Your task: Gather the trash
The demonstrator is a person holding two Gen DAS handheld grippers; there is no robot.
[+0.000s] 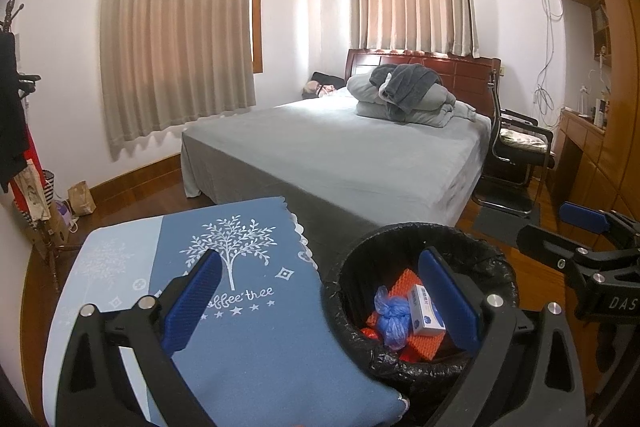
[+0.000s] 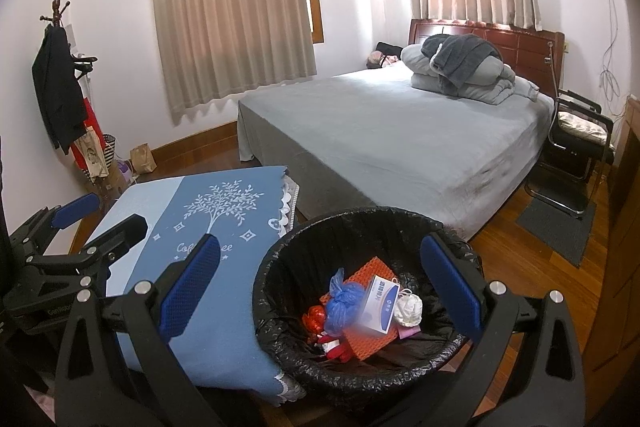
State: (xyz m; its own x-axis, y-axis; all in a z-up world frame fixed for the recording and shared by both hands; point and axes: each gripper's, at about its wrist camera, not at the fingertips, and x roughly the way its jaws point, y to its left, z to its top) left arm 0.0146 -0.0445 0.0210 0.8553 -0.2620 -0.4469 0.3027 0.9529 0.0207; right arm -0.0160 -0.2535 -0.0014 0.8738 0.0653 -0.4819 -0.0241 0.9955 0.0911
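Observation:
A round bin lined with a black bag (image 1: 352, 311) (image 2: 280, 307) stands on the floor beside a small table. Inside lie a blue knotted bag (image 2: 340, 303) (image 1: 390, 315), a white and blue box (image 2: 380, 303) (image 1: 427, 311), an orange mat (image 2: 370, 341), a white crumpled wad (image 2: 408, 307) and red wrappers (image 2: 316, 319). My left gripper (image 1: 320, 299) hangs open above the table's edge and the bin, holding nothing. My right gripper (image 2: 320, 291) is open over the bin, also holding nothing. Each gripper shows at the other view's edge.
The small table wears a blue cloth with a white tree print (image 1: 240, 287) (image 2: 208, 227). A grey bed (image 1: 340, 155) fills the room behind. A black chair (image 1: 516, 155) and wooden cabinets (image 1: 592, 147) stand right. A coat rack (image 2: 60, 87) and paper bag (image 2: 143, 158) stand left.

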